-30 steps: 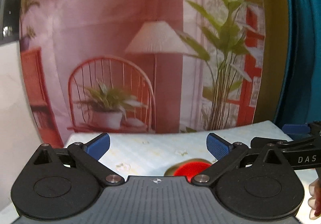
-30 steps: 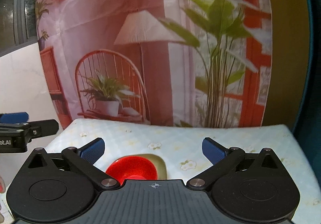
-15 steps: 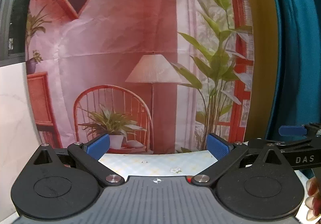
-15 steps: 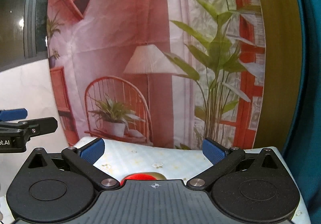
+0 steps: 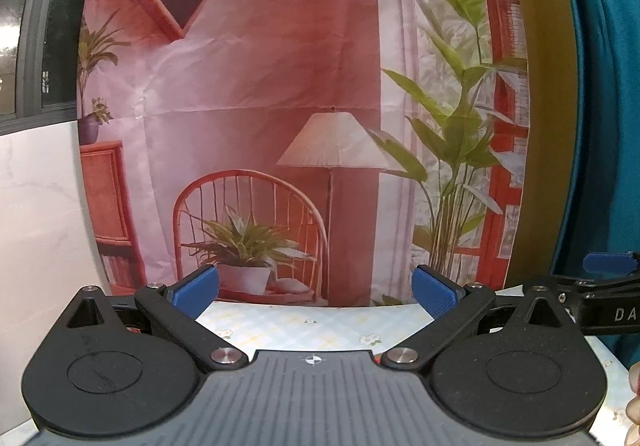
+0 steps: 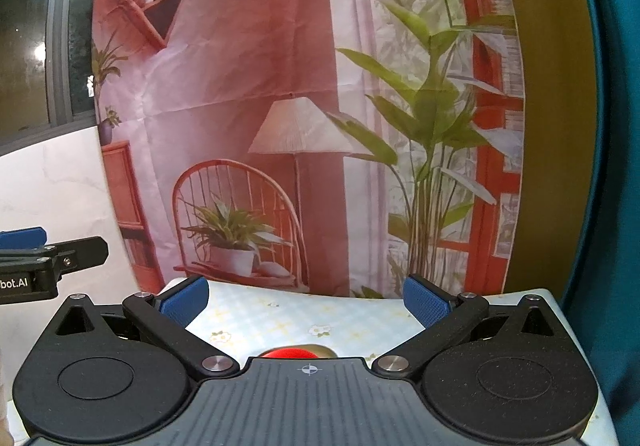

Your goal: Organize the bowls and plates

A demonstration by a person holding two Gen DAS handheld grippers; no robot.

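A red bowl (image 6: 289, 352) sits on a beige plate (image 6: 322, 349) on the table; only their far rims show above the right gripper's body in the right wrist view. My right gripper (image 6: 306, 300) is open and empty, held above and behind them. My left gripper (image 5: 316, 290) is open and empty, raised over the table's floral cloth (image 5: 304, 328); the bowl and plate are hidden in its view. The right gripper's blue finger (image 5: 608, 263) shows at the right edge of the left wrist view, and the left gripper's finger (image 6: 22, 237) at the left edge of the right wrist view.
A printed backdrop (image 5: 320, 126) of a chair, lamp and plants hangs behind the table's far edge. A teal curtain (image 6: 612, 166) is at the right, a white marble wall (image 5: 40, 226) at the left.
Both grippers have tilted up and risen, so the table has dropped low in view. The red bowl and plate have slid almost out of sight under the gripper bodies.
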